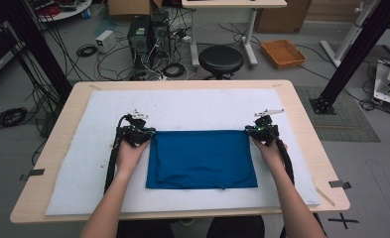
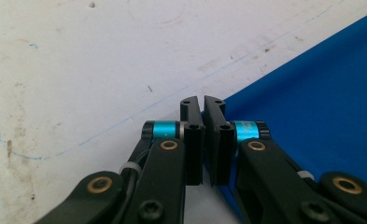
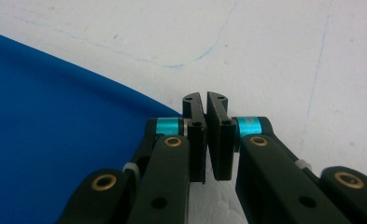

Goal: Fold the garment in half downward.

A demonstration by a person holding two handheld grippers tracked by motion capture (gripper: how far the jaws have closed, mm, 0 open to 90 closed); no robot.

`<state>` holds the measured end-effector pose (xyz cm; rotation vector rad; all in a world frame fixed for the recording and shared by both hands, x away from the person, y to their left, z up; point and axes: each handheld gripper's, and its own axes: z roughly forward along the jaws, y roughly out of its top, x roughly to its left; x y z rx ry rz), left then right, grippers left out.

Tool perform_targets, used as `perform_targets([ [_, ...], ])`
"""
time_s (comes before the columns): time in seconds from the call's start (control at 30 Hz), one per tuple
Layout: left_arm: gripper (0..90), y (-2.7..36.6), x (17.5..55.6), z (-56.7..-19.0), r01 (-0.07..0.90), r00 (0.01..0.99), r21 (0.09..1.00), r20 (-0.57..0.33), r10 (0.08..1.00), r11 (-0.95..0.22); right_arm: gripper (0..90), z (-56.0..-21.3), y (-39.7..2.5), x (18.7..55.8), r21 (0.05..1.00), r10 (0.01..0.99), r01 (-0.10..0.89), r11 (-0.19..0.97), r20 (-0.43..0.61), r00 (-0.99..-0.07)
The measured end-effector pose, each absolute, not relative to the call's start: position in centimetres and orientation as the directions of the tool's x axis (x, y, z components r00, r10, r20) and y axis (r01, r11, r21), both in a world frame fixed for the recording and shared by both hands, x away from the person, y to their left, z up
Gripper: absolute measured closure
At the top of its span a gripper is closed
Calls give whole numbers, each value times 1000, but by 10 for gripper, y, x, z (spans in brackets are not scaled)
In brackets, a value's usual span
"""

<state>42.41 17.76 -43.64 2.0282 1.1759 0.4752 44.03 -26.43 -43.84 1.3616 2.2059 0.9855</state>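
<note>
While both far corners are pinched, the job reads as folding or spreading the cloth, and these are the notes.

Forearms: the person's arms enter from the near table edge, one along each side of the cloth.

Blue cloth (image 1: 201, 159): lies flat, seemingly doubled, at the middle of the white foam pad (image 1: 83, 163), near hem toward the person, far edge straight between the grippers.

Left gripper (image 2: 202, 105): jaws pressed together, with blue fabric showing at their base, so it appears clamped on the cloth's far-left corner.

Right gripper (image 3: 204, 100): jaws likewise pressed together at the far-right corner; whether fabric is truly caught between them is hard to tell.

Doing it well: I would move both hands together at equal height, keep the far edge taut, and keep it parallel to the near hem so no slack bunches midway.

Views: the high view gives the cloth's whole outline and squareness; the gripper views give jaw contact and faint blue pen lines on the pad.

Beyond: wooden table (image 1: 301, 114), then a black stool (image 1: 221, 59).
</note>
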Motion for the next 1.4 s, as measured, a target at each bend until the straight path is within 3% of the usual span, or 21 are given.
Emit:
perform_targets([
  [0.13,835,179,424,-436,581,503,756,-41,863,-303,849,-435,-262,443,724,880,621,301,41,-474],
  [0.27,621,184,421,-432,577,460,768,-23,888,-279,734,-434,-263,442,730,881,614,302,33,-473],
  [0.37,556,193,411,-426,541,462,805,-43,886,-243,602,-429,-268,437,744,888,609,274,47,-458],
  [0.5,480,205,385,-415,495,504,836,-55,862,-236,516,-417,-282,420,789,884,570,227,78,-461],
  [0.83,420,228,324,-405,403,571,887,-52,819,-225,446,-401,-315,364,858,866,494,138,137,-480],
  [0.93,414,228,321,-406,393,575,881,-13,818,-263,442,-400,-321,359,862,874,487,142,122,-470],
  [1.4,390,226,320,-404,384,568,893,-28,823,-234,429,-399,-332,355,864,882,488,121,132,-452],
])
